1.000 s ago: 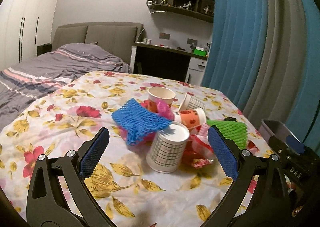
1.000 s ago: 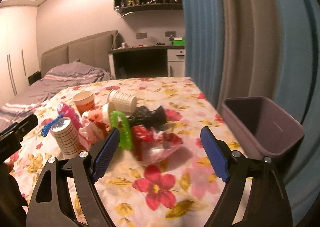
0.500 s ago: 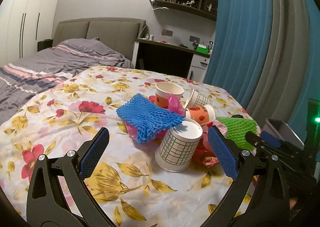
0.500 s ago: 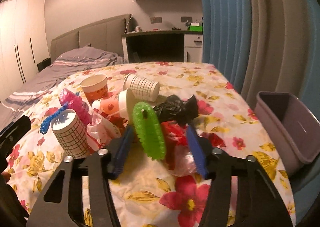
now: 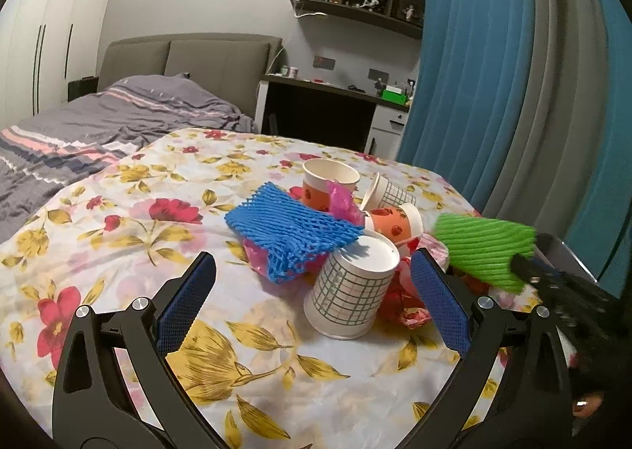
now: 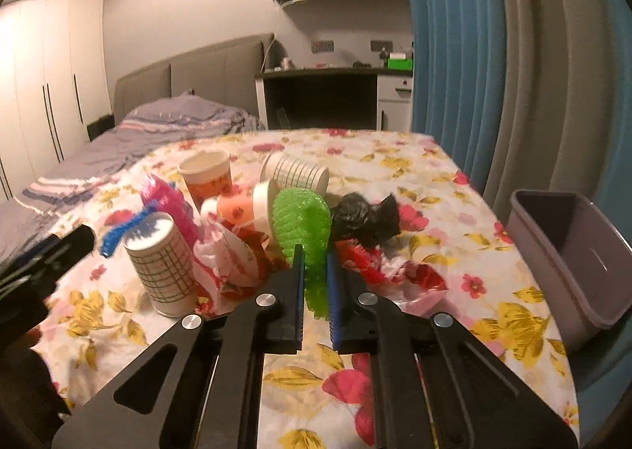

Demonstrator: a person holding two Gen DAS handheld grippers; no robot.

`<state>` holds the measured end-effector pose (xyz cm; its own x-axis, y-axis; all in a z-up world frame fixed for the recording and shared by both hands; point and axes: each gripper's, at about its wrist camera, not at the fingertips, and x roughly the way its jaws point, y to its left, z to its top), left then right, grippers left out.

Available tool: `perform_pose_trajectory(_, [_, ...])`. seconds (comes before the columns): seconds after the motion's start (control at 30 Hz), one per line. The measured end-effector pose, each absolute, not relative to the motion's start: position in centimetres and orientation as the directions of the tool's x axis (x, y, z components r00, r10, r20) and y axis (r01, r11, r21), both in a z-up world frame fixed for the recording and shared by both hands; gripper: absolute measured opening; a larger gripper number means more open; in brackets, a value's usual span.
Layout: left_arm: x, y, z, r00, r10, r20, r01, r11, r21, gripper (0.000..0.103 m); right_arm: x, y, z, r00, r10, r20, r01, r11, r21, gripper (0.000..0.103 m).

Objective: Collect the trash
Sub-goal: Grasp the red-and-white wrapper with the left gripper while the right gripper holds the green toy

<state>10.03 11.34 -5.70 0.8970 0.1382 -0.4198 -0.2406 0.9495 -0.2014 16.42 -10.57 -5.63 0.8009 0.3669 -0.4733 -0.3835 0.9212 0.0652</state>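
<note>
A pile of trash lies on the floral tablecloth (image 5: 130, 235): a blue foam net (image 5: 290, 229), an upside-down checked paper cup (image 5: 349, 287), orange paper cups (image 5: 328, 182), pink netting, red-and-white wrappers and a black bag (image 6: 365, 221). My right gripper (image 6: 315, 263) is shut on the green foam net (image 6: 302, 225), which also shows in the left wrist view (image 5: 484, 251), raised at the pile's right side. My left gripper (image 5: 312, 291) is open and empty, just in front of the checked cup.
A grey-purple bin (image 6: 572, 251) stands at the table's right edge. A blue curtain (image 5: 493, 73) hangs behind it. A bed (image 5: 98, 125) lies to the left, with a desk (image 5: 328, 109) and shelves at the back wall.
My right gripper moved forward and closed on the green foam net, which now stands lifted at the pile's right. My left gripper stayed open and edged closer to the pile.
</note>
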Motion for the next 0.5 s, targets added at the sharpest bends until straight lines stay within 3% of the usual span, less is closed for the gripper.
perform_pose_trajectory(0.3, [10.7, 7.8, -5.7, 0.901, 0.006, -0.434, -0.120, 0.964, -0.236, 0.096, 14.0, -14.4, -4.0, 0.839, 0.350, -0.417, -0.336, 0.936, 0.108, 0.011])
perform_pose_trajectory(0.5, [13.7, 4.1, -5.8, 0.883, -0.035, -0.469, -0.052, 0.984, -0.172, 0.081, 13.4, -16.7, -3.7, 0.851, 0.333, -0.407, -0.310, 0.943, 0.125, 0.011])
